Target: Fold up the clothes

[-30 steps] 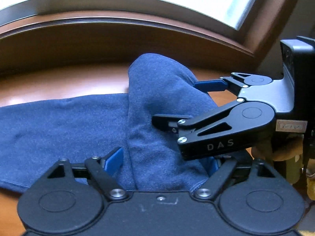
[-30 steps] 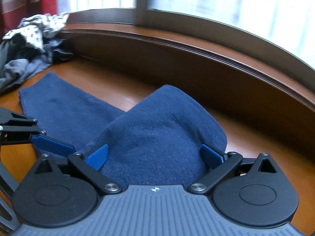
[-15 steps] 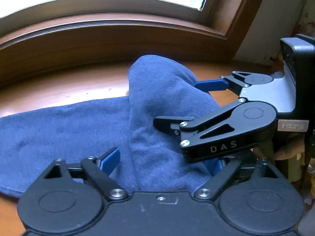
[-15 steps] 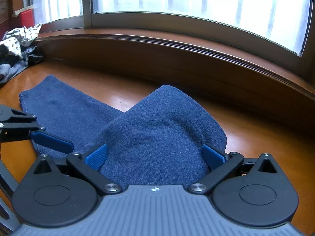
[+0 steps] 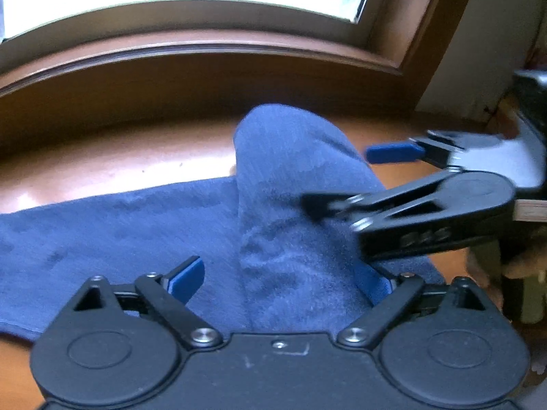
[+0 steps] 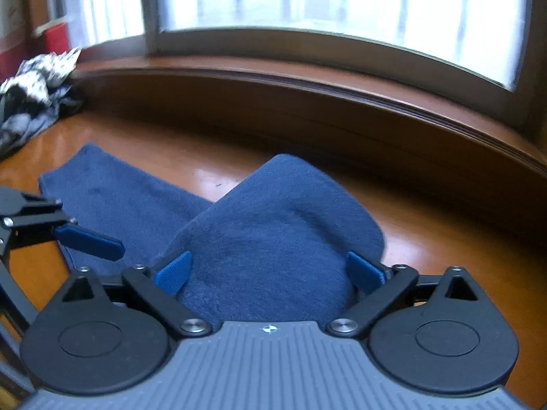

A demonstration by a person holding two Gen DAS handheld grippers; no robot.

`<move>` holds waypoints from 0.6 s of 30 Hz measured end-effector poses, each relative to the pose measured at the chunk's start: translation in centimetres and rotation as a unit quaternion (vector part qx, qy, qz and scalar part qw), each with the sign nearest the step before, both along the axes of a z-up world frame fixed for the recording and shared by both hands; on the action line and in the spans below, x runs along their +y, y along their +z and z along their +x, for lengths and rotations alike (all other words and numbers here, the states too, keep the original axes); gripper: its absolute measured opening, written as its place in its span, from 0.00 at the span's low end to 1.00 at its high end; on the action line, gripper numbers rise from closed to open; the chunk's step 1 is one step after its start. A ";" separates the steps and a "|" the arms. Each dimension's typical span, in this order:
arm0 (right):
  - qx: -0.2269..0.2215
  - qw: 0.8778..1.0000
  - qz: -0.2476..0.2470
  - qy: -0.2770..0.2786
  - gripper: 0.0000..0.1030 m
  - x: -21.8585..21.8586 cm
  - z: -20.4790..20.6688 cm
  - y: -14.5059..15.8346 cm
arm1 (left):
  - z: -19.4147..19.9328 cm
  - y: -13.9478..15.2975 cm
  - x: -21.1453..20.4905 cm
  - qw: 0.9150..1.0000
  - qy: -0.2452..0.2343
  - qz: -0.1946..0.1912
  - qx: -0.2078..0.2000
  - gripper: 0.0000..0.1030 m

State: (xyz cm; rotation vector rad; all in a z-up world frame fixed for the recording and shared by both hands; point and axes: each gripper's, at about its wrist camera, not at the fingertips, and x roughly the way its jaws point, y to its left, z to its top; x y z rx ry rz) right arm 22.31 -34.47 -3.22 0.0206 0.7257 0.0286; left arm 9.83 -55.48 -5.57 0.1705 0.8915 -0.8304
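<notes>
A dark blue knit garment lies on the glossy wooden surface, one end folded up into a raised hump. It also shows in the right wrist view. My left gripper is open, its blue pads either side of the hump's near end. My right gripper is open too, straddling the hump from the other side. The right gripper shows at the right of the left wrist view. One left gripper fingertip shows in the right wrist view.
A wooden window sill curves along the far edge under bright windows. A pile of patterned and grey clothes lies at the far left. A pale wall corner stands at the right.
Both grippers have swung slightly rightward, and the views have shifted with them. The folded hump stays between the open fingers. The garment has not visibly moved.
</notes>
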 end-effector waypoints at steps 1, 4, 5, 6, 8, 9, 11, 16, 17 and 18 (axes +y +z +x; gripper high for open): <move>-0.005 1.000 0.006 -0.020 0.93 -0.1 -0.6 0.5 | 0.0 0.4 0.9 1.000 0.003 -0.002 -0.005 0.91; -0.038 0.996 0.037 -0.074 0.93 0.4 -3.7 2.4 | 0.2 1.7 3.6 1.000 0.011 -0.005 -0.018 0.91; -0.050 0.994 0.042 -0.082 0.94 0.8 -4.8 2.9 | 0.3 1.8 4.0 1.000 0.013 -0.002 -0.021 0.91; -0.062 0.994 0.038 -0.088 0.94 1.7 -5.8 3.3 | 0.4 1.9 4.4 1.000 0.014 0.000 -0.023 0.91; -0.076 0.992 0.023 -0.096 0.94 3.4 -7.3 3.5 | 0.9 1.8 4.5 1.000 0.019 0.000 -0.023 0.91; -0.078 0.992 0.020 -0.100 0.94 4.1 -7.8 3.4 | 1.0 1.7 4.4 1.000 0.021 -0.001 -0.021 0.91; -0.074 0.991 0.032 -0.109 0.94 5.1 -8.3 2.7 | 1.0 1.5 4.5 1.000 0.020 -0.006 -0.019 0.91; -0.053 0.989 0.052 -0.127 0.94 6.6 -8.3 0.5 | -0.2 2.0 7.1 0.999 0.010 0.001 -0.040 0.91; -0.048 0.989 0.049 -0.129 0.94 6.7 -8.6 0.0 | -0.3 1.9 7.2 0.999 0.009 0.002 -0.042 0.91; -0.044 0.989 0.044 -0.133 0.94 7.0 -8.8 -0.5 | -0.2 1.9 7.3 0.999 0.010 0.004 -0.043 0.91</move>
